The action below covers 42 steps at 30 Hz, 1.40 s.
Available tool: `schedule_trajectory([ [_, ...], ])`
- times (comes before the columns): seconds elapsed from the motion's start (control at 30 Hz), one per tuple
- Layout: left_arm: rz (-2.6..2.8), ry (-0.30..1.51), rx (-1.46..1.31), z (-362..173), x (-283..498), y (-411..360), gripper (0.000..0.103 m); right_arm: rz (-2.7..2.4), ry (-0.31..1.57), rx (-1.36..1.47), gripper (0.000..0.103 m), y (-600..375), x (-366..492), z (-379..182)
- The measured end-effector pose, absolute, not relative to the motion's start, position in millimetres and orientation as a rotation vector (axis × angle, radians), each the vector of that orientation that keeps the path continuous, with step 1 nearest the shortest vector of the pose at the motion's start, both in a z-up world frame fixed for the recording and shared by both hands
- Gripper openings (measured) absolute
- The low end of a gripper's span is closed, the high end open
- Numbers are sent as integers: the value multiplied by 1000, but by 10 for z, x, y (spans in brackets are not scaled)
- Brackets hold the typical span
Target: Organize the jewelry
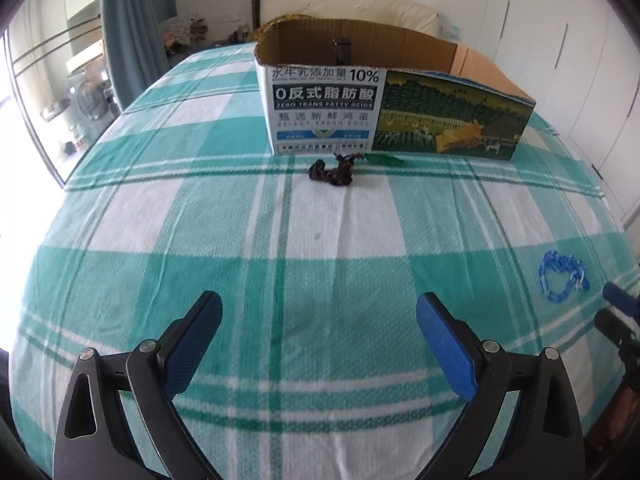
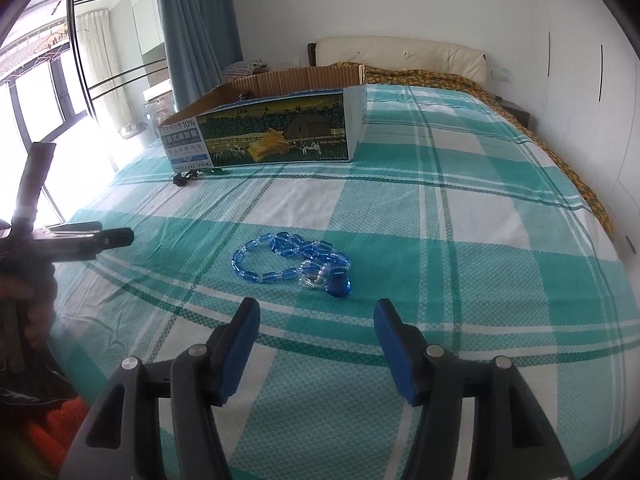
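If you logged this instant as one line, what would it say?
left gripper open, empty | right gripper open, near blue necklace | dark beads by box

One open cardboard box (image 1: 324, 112) stood at upper center of the left wrist view. Two pieces of jewelry lay on the checked bedspread (image 1: 320, 224): one dark beaded piece (image 1: 331, 170) at center, just below the box, and one blue bead necklace (image 2: 294, 262) at center of the right wrist view. One dark item (image 1: 342, 51) showed inside the box. Two grippers were visible, the left gripper (image 1: 319, 322) and the right gripper (image 2: 316, 326), each with two blue-padded fingers.
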<state>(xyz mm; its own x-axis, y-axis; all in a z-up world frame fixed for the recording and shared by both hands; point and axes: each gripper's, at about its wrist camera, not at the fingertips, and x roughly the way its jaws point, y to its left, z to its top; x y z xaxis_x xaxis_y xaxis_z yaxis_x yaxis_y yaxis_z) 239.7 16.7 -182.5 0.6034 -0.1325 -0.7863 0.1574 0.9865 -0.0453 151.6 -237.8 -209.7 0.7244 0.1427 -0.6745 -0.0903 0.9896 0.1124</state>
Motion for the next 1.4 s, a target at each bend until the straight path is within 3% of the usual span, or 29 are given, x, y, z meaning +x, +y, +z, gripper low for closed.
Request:
schedule_trajectory([
  [0.1,-186,903,17,-1813,2755,95,96,135,745,80,61,-2355,1514,-2069],
  [0.17,-185,910,15,-1832,2970,55,89,141,738,79,61,-2331,1489,-2044],
  [0.23,-198,922,22,-1879,3139,11,73,144,732,78,61,-2314,1457,-2024],
  [0.27,-201,927,34,-1908,3197,-12,70,144,731,77,61,-2310,1442,-2021],
  [0.3,-192,900,63,-1904,3214,-42,62,142,731,76,61,-2307,1425,-2020],
  [0.33,-204,890,86,-1907,3218,-67,39,139,730,74,61,-2308,1408,-2021],
  [0.4,-252,888,89,-1881,3149,-55,13,132,730,67,61,-2321,1381,-2023],
  [0.43,-267,894,79,-1866,3092,-44,13,128,728,64,61,-2332,1366,-2022],
  [0.57,-309,914,46,-1836,2667,9,13,112,722,70,61,-2404,1337,-2026],
  [0.63,-299,930,22,-1820,2429,47,20,106,725,80,61,-2430,1337,-2043],
  [0.67,-285,932,11,-1807,2322,69,29,107,727,86,61,-2438,1345,-2054],
  [0.73,-247,920,-5,-1767,2160,113,79,109,735,95,61,-2441,1367,-2077],
  [0.77,-226,898,-15,-1741,2086,140,84,111,738,99,61,-2436,1377,-2085],
  [1.13,-146,930,48,-1865,2190,160,85,111,724,86,61,-2363,1353,-2065],
  [1.4,-131,931,57,-1906,2243,143,93,103,731,80,61,-2371,1361,-2064],
])
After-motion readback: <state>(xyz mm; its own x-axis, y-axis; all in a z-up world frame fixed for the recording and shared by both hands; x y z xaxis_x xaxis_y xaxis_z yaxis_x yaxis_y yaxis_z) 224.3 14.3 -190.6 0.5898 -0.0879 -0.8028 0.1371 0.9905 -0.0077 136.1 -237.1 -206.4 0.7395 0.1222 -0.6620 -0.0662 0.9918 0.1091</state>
